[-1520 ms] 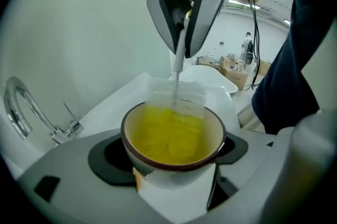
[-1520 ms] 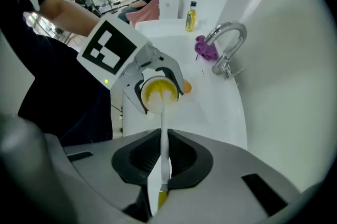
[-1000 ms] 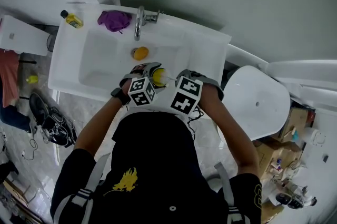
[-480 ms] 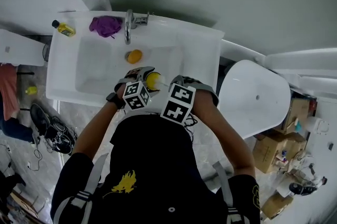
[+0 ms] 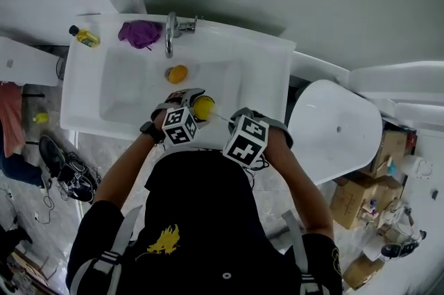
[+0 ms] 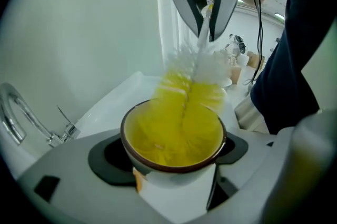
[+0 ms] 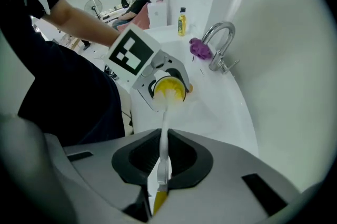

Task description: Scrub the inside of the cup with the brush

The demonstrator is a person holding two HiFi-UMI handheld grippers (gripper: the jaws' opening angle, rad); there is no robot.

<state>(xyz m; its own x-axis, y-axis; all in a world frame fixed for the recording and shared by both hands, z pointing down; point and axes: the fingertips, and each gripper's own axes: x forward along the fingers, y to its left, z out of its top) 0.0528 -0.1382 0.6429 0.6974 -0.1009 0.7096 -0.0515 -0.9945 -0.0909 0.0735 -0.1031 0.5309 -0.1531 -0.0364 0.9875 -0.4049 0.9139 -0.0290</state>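
A white cup (image 6: 174, 138) with a yellow inside and a brown rim sits between the jaws of my left gripper (image 6: 174, 157), mouth toward the right gripper. The pads press on its sides. The brush (image 6: 190, 92) has yellow and white bristles, blurred, partly inside the cup and partly above its rim. Its thin white handle (image 7: 164, 138) runs back into my right gripper (image 7: 162, 167), which is shut on it. In the head view both grippers meet over the sink's front edge, the left gripper (image 5: 196, 111) with the cup (image 5: 203, 106) and the right gripper (image 5: 232, 123) just right of it.
The white sink (image 5: 128, 96) lies beyond the grippers with a chrome tap (image 5: 171, 33) at the back. A purple cloth (image 5: 139, 32) and a yellow bottle (image 5: 84, 37) rest on the back ledge. An orange-yellow object (image 5: 177, 73) lies in the basin. A white toilet lid (image 5: 333, 134) is to the right.
My right gripper has drawn back a little from the cup, so more of the brush handle shows. The left gripper and cup have stayed over the sink's front edge.
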